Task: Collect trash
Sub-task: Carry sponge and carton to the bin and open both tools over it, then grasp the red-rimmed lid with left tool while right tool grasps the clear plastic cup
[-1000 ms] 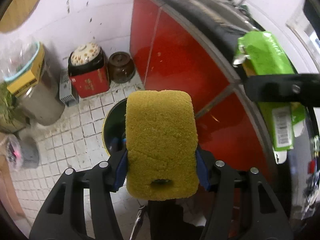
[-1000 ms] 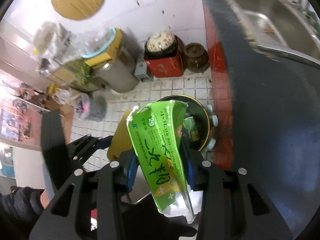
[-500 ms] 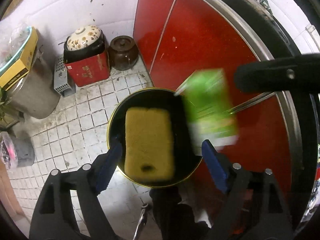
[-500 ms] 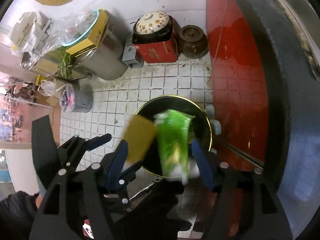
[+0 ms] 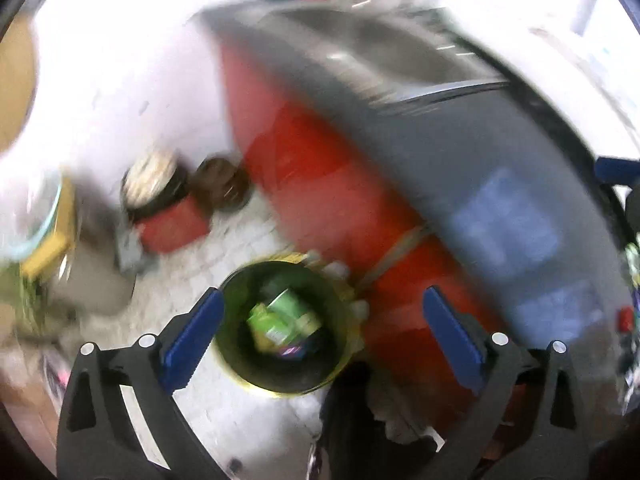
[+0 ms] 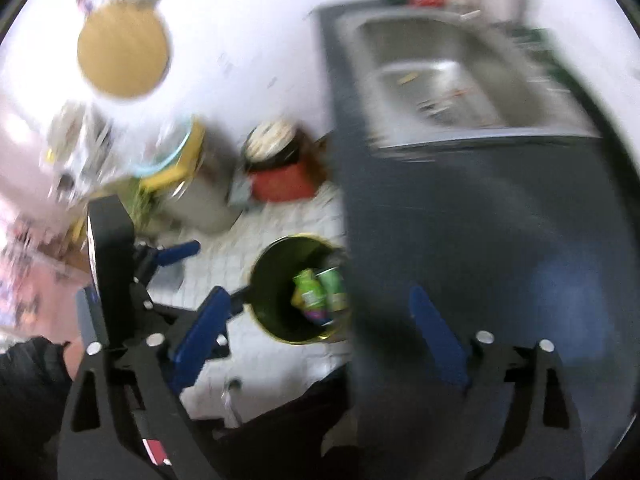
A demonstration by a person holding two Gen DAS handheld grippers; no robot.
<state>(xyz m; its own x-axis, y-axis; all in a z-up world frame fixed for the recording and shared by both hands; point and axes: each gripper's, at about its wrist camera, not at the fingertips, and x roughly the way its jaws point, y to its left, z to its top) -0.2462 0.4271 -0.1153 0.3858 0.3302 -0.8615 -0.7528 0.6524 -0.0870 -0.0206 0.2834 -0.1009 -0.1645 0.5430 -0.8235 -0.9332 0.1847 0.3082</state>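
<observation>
Both items have been dropped: yellow sponge (image 5: 265, 334) and green packet (image 5: 289, 305) now lie inside the round bin (image 5: 240, 372) on the tiled floor, beside the red cabinet (image 5: 320, 200). Left gripper (image 5: 322, 334) and right gripper (image 6: 320, 328) are spread wide, nothing held, and both views are motion-blurred. This deposit is judged done; more trash may be sought on the dark counter (image 6: 480, 220).

A second ago the left gripper (image 5: 322, 334) clamped a yellow sponge and the right gripper (image 6: 320, 338) a green packet (image 6: 335, 289); now both stand with jaws wide apart and nothing between them. The packet lies inside the round bin (image 5: 240, 364) on the tiled floor (blur hides the sponge). Both cameras have pulled up and away, bringing the dark countertop (image 6: 460, 220) and steel sink (image 6: 452, 76) into view.
</observation>
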